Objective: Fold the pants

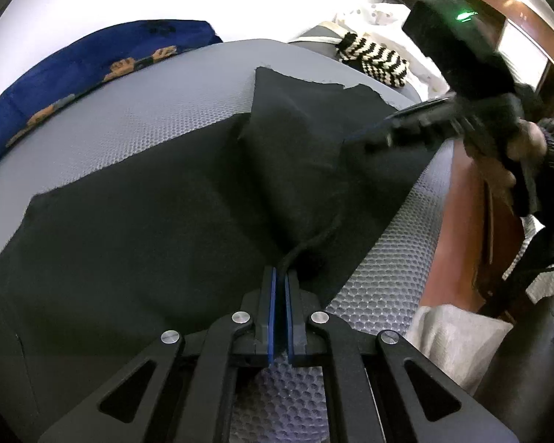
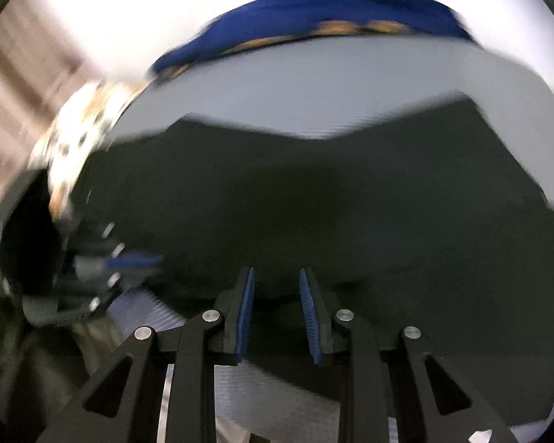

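Black pants (image 1: 188, 199) lie spread on a grey dimpled mat (image 1: 136, 110), with one part folded over near the middle. My left gripper (image 1: 280, 273) is shut on a bunched edge of the pants at the mat's near right side. My right gripper (image 1: 373, 140) shows blurred in the left wrist view, above the pants' right edge. In the right wrist view the right gripper (image 2: 277, 277) is open and empty just above the pants (image 2: 314, 203). The left gripper (image 2: 136, 260) appears blurred at the left.
A blue patterned cloth (image 1: 74, 70) lies beyond the mat's far edge. A black-and-white striped item (image 1: 373, 59) lies at the far right. A brown wooden surface (image 1: 461, 229) borders the mat on the right, with a grey cloth (image 1: 454, 343) near it.
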The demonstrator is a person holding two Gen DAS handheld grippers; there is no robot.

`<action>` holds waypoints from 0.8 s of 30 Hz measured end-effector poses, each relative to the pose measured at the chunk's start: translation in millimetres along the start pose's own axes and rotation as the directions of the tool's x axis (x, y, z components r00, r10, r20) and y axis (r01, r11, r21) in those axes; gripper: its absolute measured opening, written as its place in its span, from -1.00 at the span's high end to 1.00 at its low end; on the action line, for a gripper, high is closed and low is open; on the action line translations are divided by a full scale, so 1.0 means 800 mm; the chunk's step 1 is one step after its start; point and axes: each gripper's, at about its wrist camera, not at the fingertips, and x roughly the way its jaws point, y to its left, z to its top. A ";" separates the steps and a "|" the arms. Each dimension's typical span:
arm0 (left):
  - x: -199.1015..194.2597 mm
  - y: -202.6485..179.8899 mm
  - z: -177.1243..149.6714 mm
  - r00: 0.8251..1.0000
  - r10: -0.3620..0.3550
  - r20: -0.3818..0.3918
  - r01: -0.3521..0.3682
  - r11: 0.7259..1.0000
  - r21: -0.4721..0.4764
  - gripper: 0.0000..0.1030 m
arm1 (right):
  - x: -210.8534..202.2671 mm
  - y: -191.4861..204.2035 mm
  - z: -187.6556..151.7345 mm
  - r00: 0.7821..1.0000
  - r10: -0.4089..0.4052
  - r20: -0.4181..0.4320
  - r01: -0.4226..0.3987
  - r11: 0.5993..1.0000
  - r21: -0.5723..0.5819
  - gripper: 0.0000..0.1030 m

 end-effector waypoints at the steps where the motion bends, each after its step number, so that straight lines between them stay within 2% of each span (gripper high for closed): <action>1: 0.000 0.000 -0.001 1.000 0.001 0.000 -0.001 1.000 -0.006 0.92 | -0.005 -0.025 0.002 1.000 0.000 0.022 -0.002 0.997 0.077 0.52; 5: 0.000 0.004 -0.001 1.000 -0.004 0.002 0.004 0.999 -0.038 0.92 | -0.019 -0.110 0.003 0.995 -0.002 0.103 -0.031 0.947 0.319 0.52; 7: 0.001 0.004 0.000 1.000 -0.004 -0.004 0.004 0.999 -0.043 0.91 | -0.018 -0.129 0.005 0.992 -0.003 0.122 -0.043 0.927 0.373 0.52; 10: 0.003 0.006 -0.001 1.000 -0.003 -0.014 0.003 0.999 -0.048 0.91 | -0.015 -0.149 0.011 0.986 0.021 0.165 -0.090 0.899 0.428 0.53; 16: 0.007 0.012 -0.003 1.000 -0.013 -0.020 0.011 0.996 -0.087 0.91 | -0.006 -0.178 0.041 0.973 0.013 0.232 -0.128 0.864 0.487 0.69; 18: 0.009 0.011 -0.004 1.000 -0.010 -0.026 0.008 0.996 -0.091 0.91 | -0.008 -0.195 0.047 0.970 -0.014 0.242 -0.114 0.855 0.507 0.70; 22: 0.013 0.013 -0.005 0.999 -0.010 -0.035 0.007 0.995 -0.103 0.91 | -0.005 -0.217 0.062 0.967 -0.007 0.255 -0.136 0.832 0.539 0.80; 24: 0.014 0.013 -0.005 0.999 -0.011 -0.037 0.007 0.994 -0.108 0.91 | -0.005 -0.217 0.069 0.968 -0.013 0.249 -0.128 0.833 0.539 0.83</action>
